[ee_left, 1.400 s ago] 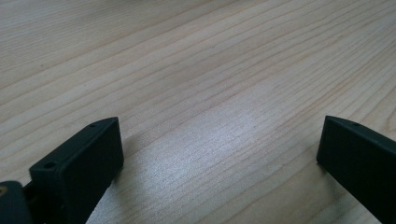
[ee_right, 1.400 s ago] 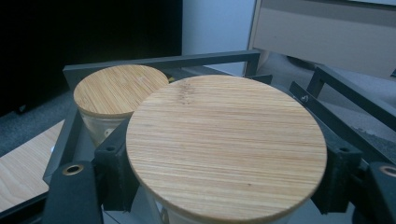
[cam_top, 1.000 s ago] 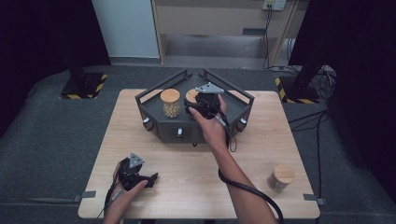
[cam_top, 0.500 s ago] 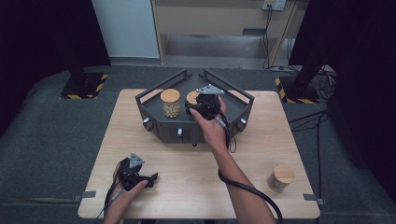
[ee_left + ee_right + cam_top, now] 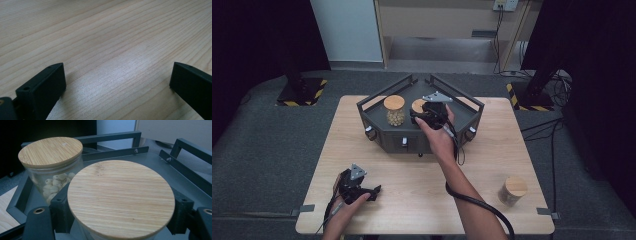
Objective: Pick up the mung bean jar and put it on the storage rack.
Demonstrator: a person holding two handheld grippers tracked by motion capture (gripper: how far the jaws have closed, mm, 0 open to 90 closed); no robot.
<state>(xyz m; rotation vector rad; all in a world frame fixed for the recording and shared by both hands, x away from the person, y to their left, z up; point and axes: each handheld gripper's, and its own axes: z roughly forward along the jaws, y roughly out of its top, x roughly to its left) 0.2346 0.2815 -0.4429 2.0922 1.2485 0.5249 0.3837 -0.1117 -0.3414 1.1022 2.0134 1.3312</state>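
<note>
A glass jar with a round bamboo lid (image 5: 121,200) stands in the dark hexagonal tray (image 5: 377,102), and my right gripper (image 5: 121,213) is shut on it just under the lid, one pad on each side. From above, this jar's lid (image 5: 417,105) peeks out left of the right gripper (image 5: 424,112). A second lidded jar (image 5: 51,152) holding pale beads stands close behind it, also seen from above as the left jar (image 5: 394,107). My left gripper (image 5: 372,192) rests low over the wooden table near the front left. Its jaws (image 5: 117,82) are open with only bare wood between them.
A third lidded jar (image 5: 512,190) stands alone on the table (image 5: 492,150) near the front right corner. The tray has raised bar rails (image 5: 110,137) along its back sides. The right gripper's cable (image 5: 477,205) trails along the forearm.
</note>
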